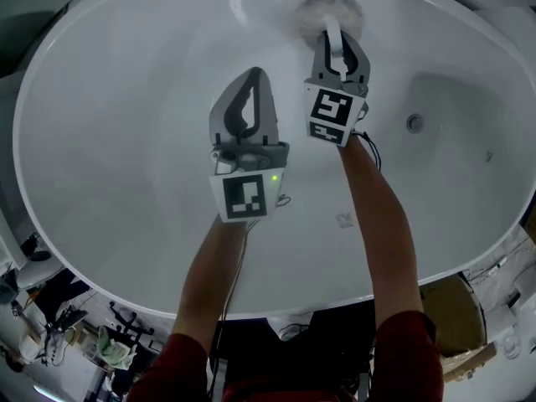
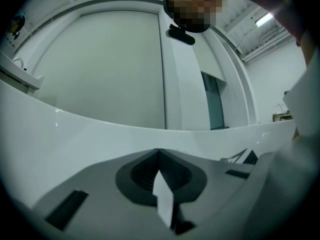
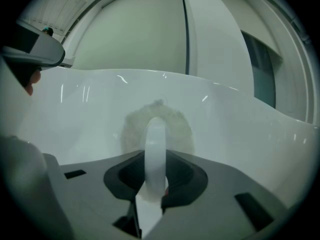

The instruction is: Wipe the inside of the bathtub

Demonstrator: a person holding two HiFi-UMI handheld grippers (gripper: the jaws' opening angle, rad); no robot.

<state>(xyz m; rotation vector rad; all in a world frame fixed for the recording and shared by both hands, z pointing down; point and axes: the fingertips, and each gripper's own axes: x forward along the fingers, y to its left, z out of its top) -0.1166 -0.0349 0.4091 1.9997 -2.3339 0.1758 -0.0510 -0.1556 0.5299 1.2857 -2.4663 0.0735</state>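
The white oval bathtub (image 1: 126, 141) fills the head view. My right gripper (image 1: 335, 36) reaches to the tub's far inner wall, shut on the white handle (image 3: 155, 136) of a round fluffy white scrubber (image 1: 331, 8). In the right gripper view the scrubber pad (image 3: 131, 129) lies against the tub wall (image 3: 240, 129) just beyond the jaws of my right gripper (image 3: 155, 159). My left gripper (image 1: 254, 75) hovers over the tub's middle, to the left of the right one, shut with nothing in it. In its own view my left gripper (image 2: 159, 154) points at the far tub wall (image 2: 100, 134).
A round metal fitting (image 1: 414, 123) sits in the tub's right end. Outside the near rim (image 1: 335, 296), cluttered gear (image 1: 50, 325) lies on the floor at lower left and a cardboard box (image 1: 456, 312) at lower right. A person's head shows above the left gripper's view.
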